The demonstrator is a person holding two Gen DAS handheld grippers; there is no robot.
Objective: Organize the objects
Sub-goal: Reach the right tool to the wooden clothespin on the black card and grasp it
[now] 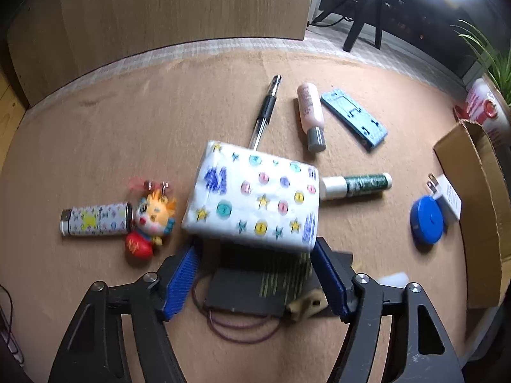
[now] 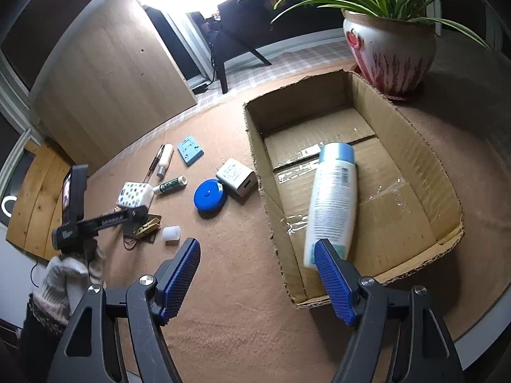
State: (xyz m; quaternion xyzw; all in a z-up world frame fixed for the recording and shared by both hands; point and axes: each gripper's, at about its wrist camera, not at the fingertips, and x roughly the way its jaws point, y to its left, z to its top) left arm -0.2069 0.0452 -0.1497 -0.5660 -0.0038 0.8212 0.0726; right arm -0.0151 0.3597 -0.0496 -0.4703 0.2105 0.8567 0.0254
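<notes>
Both grippers are seen over a brown felt-covered table strewn with small things. On the left gripper, the blue pads are set on either side of a patterned tissue pack; the jaws stand wide about it, and whether the pads already press on its sides cannot be told, the near end of the pack hiding the contact. The pack sits over a dark card with a clothespin, between a lighter with a cartoon keychain on one side and a green tube on the other. The right gripper is held spread and empty above the near rim of a cardboard box, in which one white bottle already lies. The step in hand is judged to be the taking of the tissue pack for the box. For the next move, the jaws would need to be brought firmly onto the pack's soft sides, the pack lifted clear of the card and clothespin without dragging them, and then carried past the blue tape measure and white charger to the box.
</notes>
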